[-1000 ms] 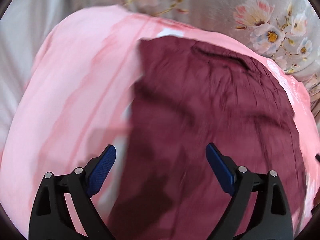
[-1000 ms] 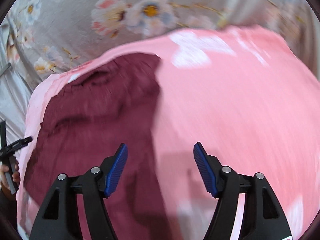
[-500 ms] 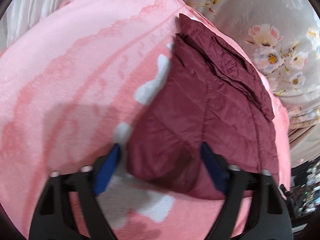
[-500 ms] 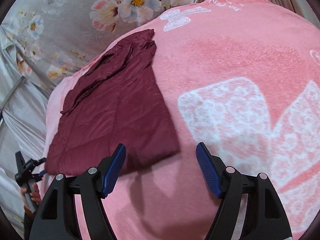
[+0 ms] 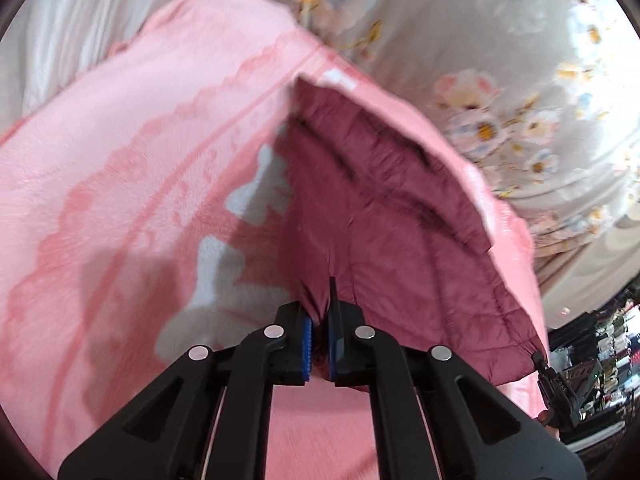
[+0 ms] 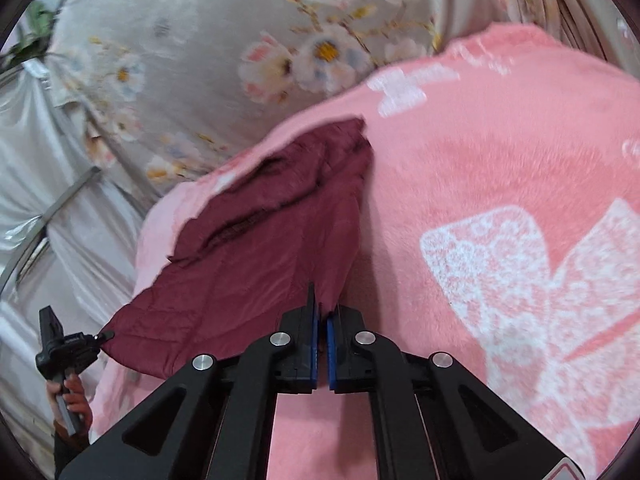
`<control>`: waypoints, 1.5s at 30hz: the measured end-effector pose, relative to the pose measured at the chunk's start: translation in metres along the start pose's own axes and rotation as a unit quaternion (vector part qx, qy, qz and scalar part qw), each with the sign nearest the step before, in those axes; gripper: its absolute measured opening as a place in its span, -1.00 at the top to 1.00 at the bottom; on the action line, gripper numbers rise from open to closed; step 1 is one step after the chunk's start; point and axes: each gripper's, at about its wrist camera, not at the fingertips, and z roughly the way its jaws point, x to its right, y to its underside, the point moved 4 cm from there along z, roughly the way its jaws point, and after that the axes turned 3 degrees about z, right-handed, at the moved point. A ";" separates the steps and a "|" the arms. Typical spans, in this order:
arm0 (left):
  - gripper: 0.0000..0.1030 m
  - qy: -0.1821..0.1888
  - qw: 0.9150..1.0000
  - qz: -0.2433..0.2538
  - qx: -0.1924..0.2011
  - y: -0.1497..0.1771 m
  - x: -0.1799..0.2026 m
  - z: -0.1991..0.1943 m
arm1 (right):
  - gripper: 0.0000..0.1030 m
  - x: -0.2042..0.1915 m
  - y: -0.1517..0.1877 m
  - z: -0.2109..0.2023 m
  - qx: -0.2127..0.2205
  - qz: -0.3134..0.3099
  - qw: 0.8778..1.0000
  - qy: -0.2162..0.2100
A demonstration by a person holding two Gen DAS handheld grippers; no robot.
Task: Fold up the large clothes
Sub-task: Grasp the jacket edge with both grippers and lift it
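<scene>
A dark maroon quilted garment point(image 5: 392, 216) lies on a pink blanket point(image 5: 120, 200), its far part folded in layers. My left gripper point(image 5: 319, 334) is shut on the garment's near left corner, and the cloth rises bunched between the blue pads. My right gripper point(image 6: 322, 340) is shut on the near right corner of the garment point(image 6: 272, 248). The near edge is lifted off the blanket between the two grippers. The left gripper also shows in the right wrist view point(image 6: 68, 346), and the right gripper shows in the left wrist view point(image 5: 550, 376).
The pink blanket point(image 6: 500, 200) with white butterfly patterns covers the bed. A grey floral sheet point(image 6: 240, 48) lies behind it. White drapery point(image 5: 72, 40) hangs at the far left. Cluttered shelves point(image 5: 604, 332) show at the far right edge.
Both grippers were open above the garment's near corners. They have shut on those corners and lifted the near edge off the blanket.
</scene>
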 end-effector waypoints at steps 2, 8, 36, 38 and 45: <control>0.93 0.011 1.000 0.010 0.026 0.006 0.010 -0.038 | 0.94 -0.017 0.000 -0.044 0.037 -0.027 0.998 -0.036; 0.93 0.052 0.992 0.035 0.111 0.000 0.038 -0.139 | 0.94 -0.059 -0.027 -0.134 0.136 -0.061 0.985 -0.090; 0.76 -0.203 0.975 0.080 -0.046 -0.126 0.002 0.217 | 0.94 0.043 -0.109 0.229 -0.037 0.038 0.985 0.166; 0.74 -0.200 0.975 0.083 -0.041 -0.123 0.000 0.223 | 0.94 0.046 -0.103 0.238 -0.048 0.035 0.983 0.174; 0.58 -0.171 0.984 0.057 -0.020 -0.129 -0.006 0.203 | 0.53 0.038 -0.114 0.205 -0.008 0.044 0.985 0.164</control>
